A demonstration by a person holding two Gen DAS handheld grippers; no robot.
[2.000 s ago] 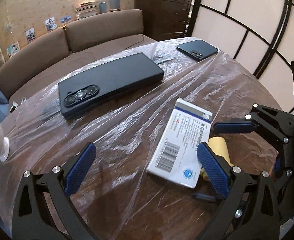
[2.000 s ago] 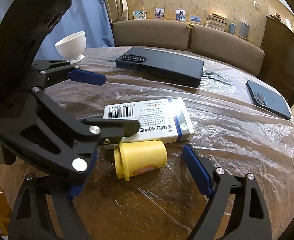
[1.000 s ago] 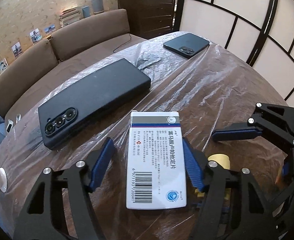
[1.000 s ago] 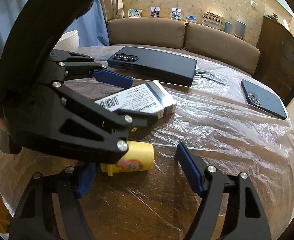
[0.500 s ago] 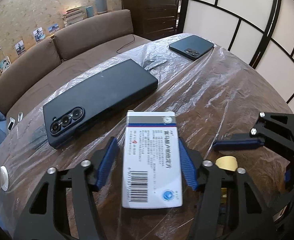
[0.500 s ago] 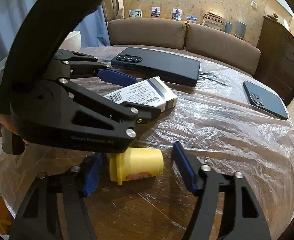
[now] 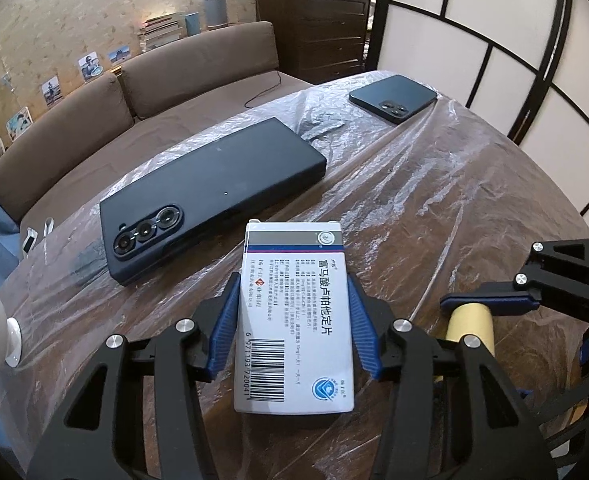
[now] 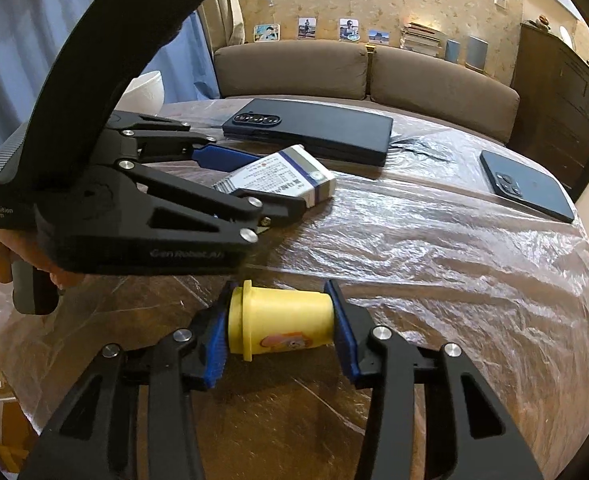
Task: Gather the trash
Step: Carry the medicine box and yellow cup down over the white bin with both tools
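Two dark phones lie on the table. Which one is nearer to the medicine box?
The larger black phone, with three lenses in a row, lies just beyond the medicine box. The smaller dark blue phone lies at the table's far edge.

- It is a home living room: a brown sofa (image 8: 366, 68) stands beyond the fingers.
- Small photos (image 8: 306, 28) and books (image 8: 418, 42) line the papered wall.
- A dark wooden dresser (image 7: 314, 20) and what seems a paper screen (image 7: 494, 60) stand to the right.
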